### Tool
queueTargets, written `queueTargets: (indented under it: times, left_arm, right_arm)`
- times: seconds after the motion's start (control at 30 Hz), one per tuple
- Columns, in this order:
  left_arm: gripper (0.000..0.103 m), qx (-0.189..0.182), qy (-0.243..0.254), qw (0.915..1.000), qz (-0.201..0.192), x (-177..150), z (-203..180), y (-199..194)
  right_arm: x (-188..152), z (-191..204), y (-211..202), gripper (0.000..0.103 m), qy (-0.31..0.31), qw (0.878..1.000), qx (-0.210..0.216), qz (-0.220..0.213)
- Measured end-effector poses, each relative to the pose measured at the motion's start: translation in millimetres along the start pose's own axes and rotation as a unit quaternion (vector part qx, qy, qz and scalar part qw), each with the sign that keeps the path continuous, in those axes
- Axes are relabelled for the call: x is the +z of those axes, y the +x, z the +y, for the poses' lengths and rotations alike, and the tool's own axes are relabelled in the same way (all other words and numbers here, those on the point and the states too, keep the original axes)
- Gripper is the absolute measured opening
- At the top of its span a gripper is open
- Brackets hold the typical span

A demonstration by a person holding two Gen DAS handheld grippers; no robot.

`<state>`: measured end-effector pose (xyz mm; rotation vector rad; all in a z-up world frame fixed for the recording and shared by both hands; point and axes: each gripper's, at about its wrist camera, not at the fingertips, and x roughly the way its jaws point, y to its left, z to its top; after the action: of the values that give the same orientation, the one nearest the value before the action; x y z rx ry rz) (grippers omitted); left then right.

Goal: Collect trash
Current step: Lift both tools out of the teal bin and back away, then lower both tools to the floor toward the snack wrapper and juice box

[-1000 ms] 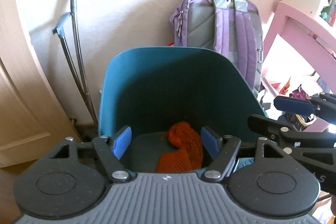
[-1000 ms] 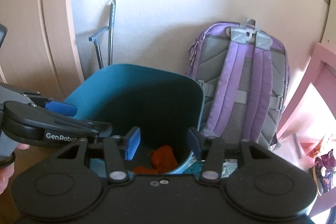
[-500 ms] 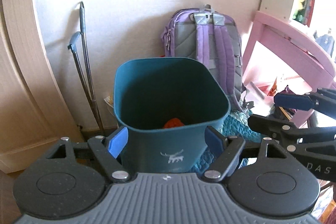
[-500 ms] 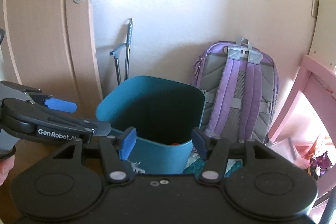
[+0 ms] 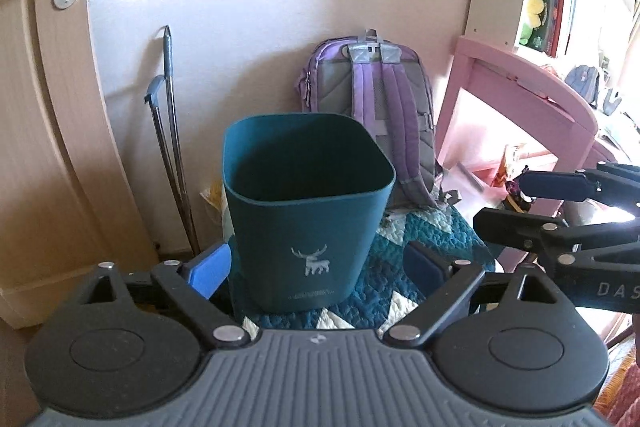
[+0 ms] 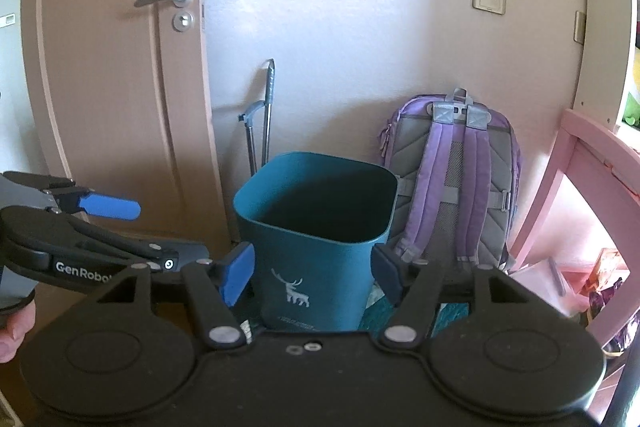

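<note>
We find the teal bin (image 5: 308,211) upright on the quilted mat (image 5: 420,247), mouth upward, deer emblem toward us, before the purple backpack (image 5: 384,99). Left gripper (image 5: 316,267) and right gripper (image 6: 312,275) are both opening, nothing between their jaws.

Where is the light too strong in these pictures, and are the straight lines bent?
Left wrist view: sunlight washes out the area under the pink desk; the door edge bows. Right wrist view: lighting is softer, the teal bin interior is dark, and the door curves too.
</note>
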<state>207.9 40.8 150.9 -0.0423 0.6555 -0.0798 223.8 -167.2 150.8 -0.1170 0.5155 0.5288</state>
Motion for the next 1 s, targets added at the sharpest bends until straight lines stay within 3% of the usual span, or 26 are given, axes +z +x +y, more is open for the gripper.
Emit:
queueTargets:
  times: [0.2, 0.3, 0.53, 0.77, 0.9, 1.0]
  left_arm:
    - [0.094, 0.001, -0.005, 1.0, -0.005, -25.4, 1.8, -14.7]
    - [0.103, -0.006, -0.012, 0.9999, 0.0, -39.5, 5.7, -15.9]
    - [0.103, -0.021, -0.042, 0.9989, 0.003, -77.3, 18.9, -5.7]
    - [0.103, -0.021, -0.053, 0.9977, 0.038, -124.5, 32.3, 37.5]
    - [0.103, -0.022, -0.062, 0.995, 0.074, -155.0, 41.4, 76.5]
    - [0.103, -0.007, -0.042, 0.9942, 0.099, -178.1, 43.3, 107.5]
  right_arm:
    - [-21.1, 4.5, -15.4, 0.069, 0.008, 1.0, 0.014, 0.002]
    - [-34.4, 6.4, -16.3, 0.07, 0.013, 1.0, 0.022, 0.008]
    - [-73.6, 13.7, -4.8, 0.07, 0.023, 0.999, 0.035, 0.029]
    - [-125.8, 9.7, 26.9, 0.071, 0.038, 0.998, 0.043, 0.035]
    - [-155.3, 3.4, 58.4, 0.071, 0.047, 0.995, 0.057, 0.061]
    - [-178.3, -1.7, 89.0, 0.071, 0.055, 0.992, 0.056, 0.096]
